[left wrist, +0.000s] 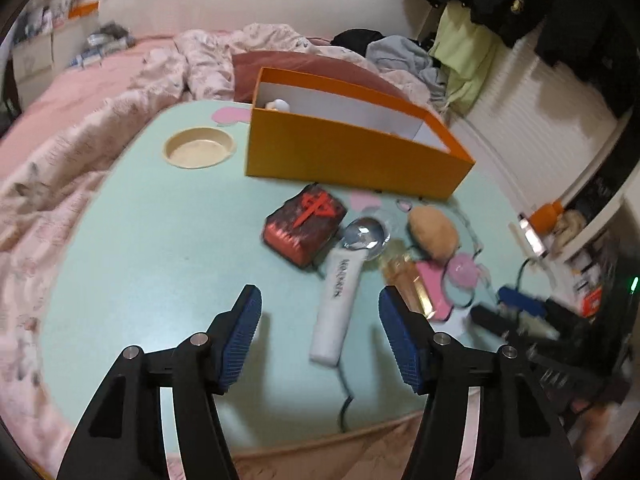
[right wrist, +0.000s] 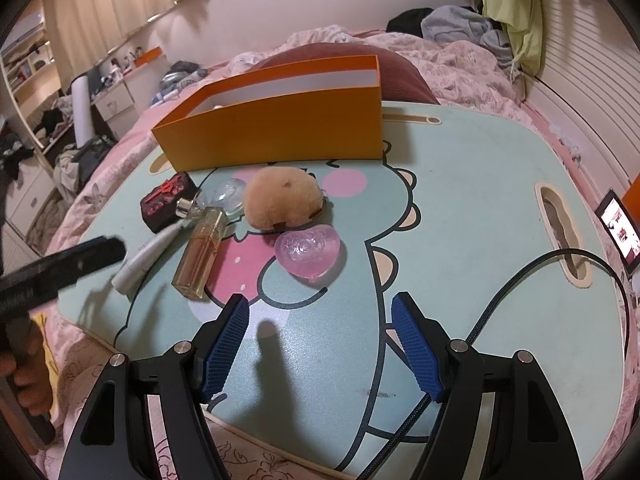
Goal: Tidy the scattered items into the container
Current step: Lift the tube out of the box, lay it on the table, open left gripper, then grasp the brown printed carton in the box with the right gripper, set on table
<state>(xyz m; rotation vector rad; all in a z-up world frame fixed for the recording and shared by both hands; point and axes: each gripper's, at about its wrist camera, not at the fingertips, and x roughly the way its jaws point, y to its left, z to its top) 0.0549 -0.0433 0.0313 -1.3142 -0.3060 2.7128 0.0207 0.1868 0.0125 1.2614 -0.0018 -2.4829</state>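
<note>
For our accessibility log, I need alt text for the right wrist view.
Open, empty right tongs hover over a cartoon-printed lap table on a bed. Ahead lie a pink heart-shaped case, a tan plush, a perfume bottle and a white tube; an orange box stands behind.

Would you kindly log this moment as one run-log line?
left gripper: open, over white tube | right gripper: open, empty | orange box: one item inside | table: five items

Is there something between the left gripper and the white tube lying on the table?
Nothing visible. The left gripper is open and empty above the table, and the white tube lies just ahead between its fingers. The red-and-black block and perfume bottle lie beside the tube, not in front.
</note>
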